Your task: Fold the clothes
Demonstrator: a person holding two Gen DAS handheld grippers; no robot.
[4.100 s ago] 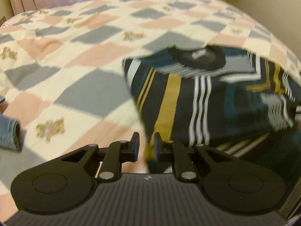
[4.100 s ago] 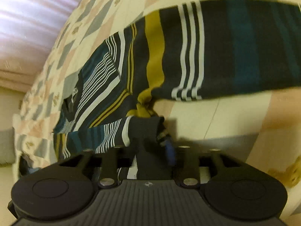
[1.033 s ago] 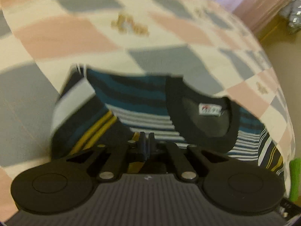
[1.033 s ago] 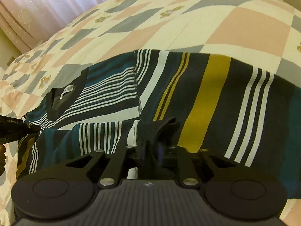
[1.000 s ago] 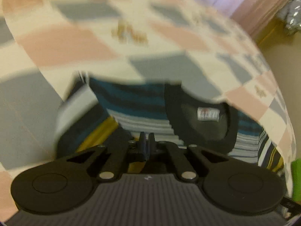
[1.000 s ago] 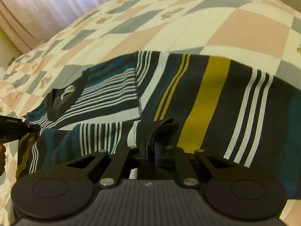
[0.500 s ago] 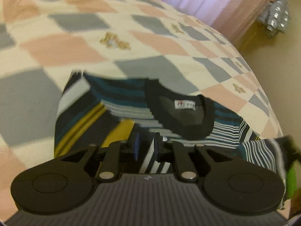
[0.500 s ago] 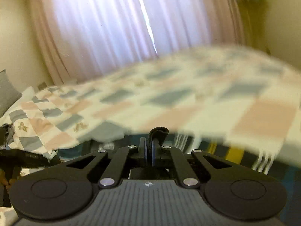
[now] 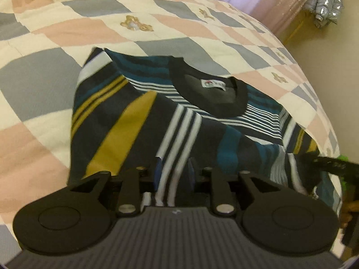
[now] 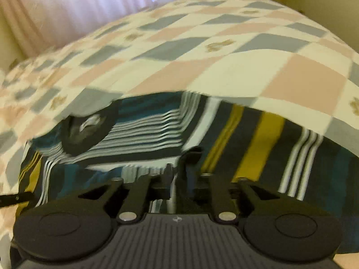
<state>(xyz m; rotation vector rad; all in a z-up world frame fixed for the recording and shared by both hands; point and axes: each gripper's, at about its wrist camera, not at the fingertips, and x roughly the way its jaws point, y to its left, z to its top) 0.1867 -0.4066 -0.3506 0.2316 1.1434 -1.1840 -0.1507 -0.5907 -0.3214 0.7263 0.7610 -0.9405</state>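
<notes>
A dark striped shirt [image 9: 139,116] with teal, mustard and white bands lies on the checked bedspread [image 9: 67,29], its black collar and label [image 9: 213,85] facing up. My left gripper [image 9: 174,170] is open just above the shirt's near edge, holding nothing. The shirt also shows in the right wrist view [image 10: 258,134]. My right gripper [image 10: 179,172] is nearly closed around a dark fold of the shirt [image 10: 190,157] that stands up between its fingers. The right gripper shows at the far right of the left wrist view [image 9: 332,163].
The bedspread fills both views, with pink curtains [image 10: 78,6] behind the bed. A silvery bundle [image 9: 325,2] sits by the wall at the back right. The bed's edge drops off to the right [image 9: 336,103].
My left gripper has opened and let go of the shirt, which now lies flatter. My right gripper swung up and came back down over the shirt, still holding the fold.
</notes>
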